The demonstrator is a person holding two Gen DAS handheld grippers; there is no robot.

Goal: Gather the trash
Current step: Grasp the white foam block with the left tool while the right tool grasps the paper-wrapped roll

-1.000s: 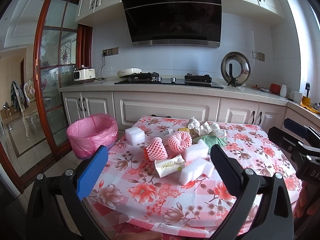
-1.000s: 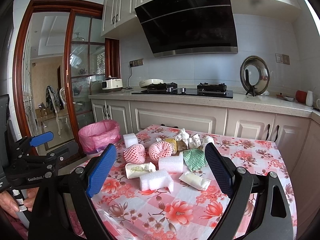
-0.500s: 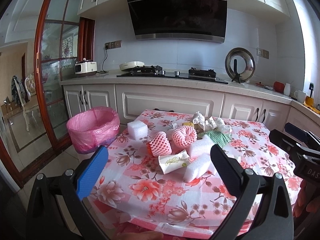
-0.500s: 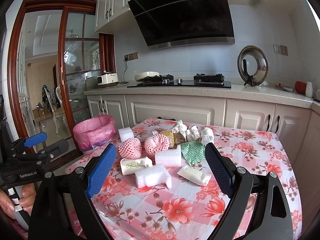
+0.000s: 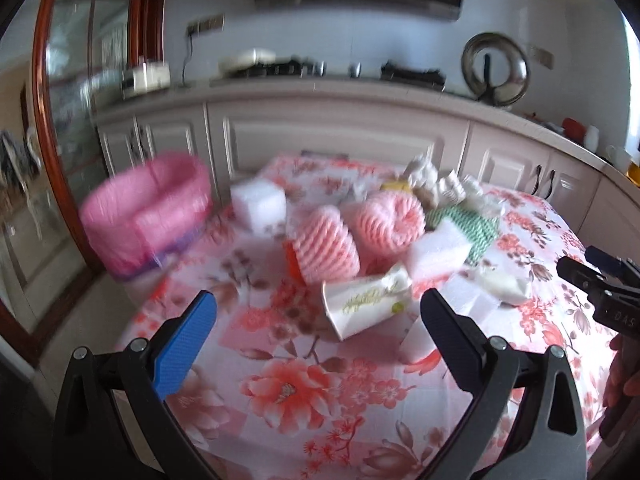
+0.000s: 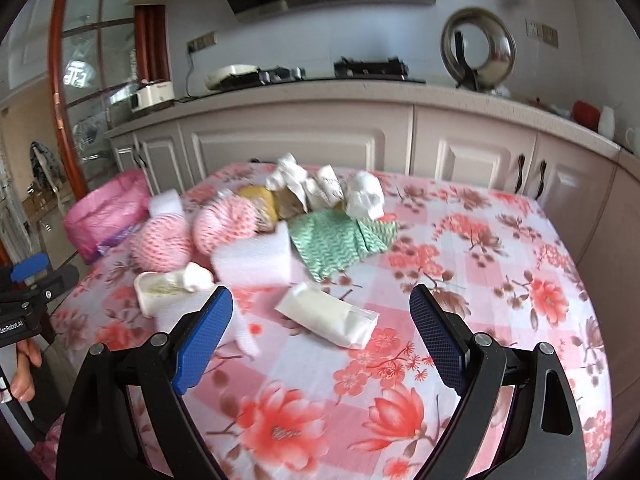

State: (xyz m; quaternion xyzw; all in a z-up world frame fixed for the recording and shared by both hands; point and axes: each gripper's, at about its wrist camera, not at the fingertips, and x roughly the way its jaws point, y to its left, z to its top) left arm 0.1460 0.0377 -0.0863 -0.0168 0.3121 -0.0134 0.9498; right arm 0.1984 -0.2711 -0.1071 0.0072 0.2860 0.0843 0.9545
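black frames, blue-padded fingers (image 5: pixel 186 340) (silver screws).

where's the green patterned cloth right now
The green patterned cloth lies mid-table in the right wrist view, in front of the crumpled white paper and right of the white foam block; the left wrist view shows it behind that block.

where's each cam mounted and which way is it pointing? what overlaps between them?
Left wrist: on the left hand-held gripper, open, facing the trash on the floral table, pink-lined bin left; right hand-held gripper at right edge.
Right wrist: on the right hand-held gripper, open, over a white packet; left gripper at left edge.
Shared: paper cup, bin, table.
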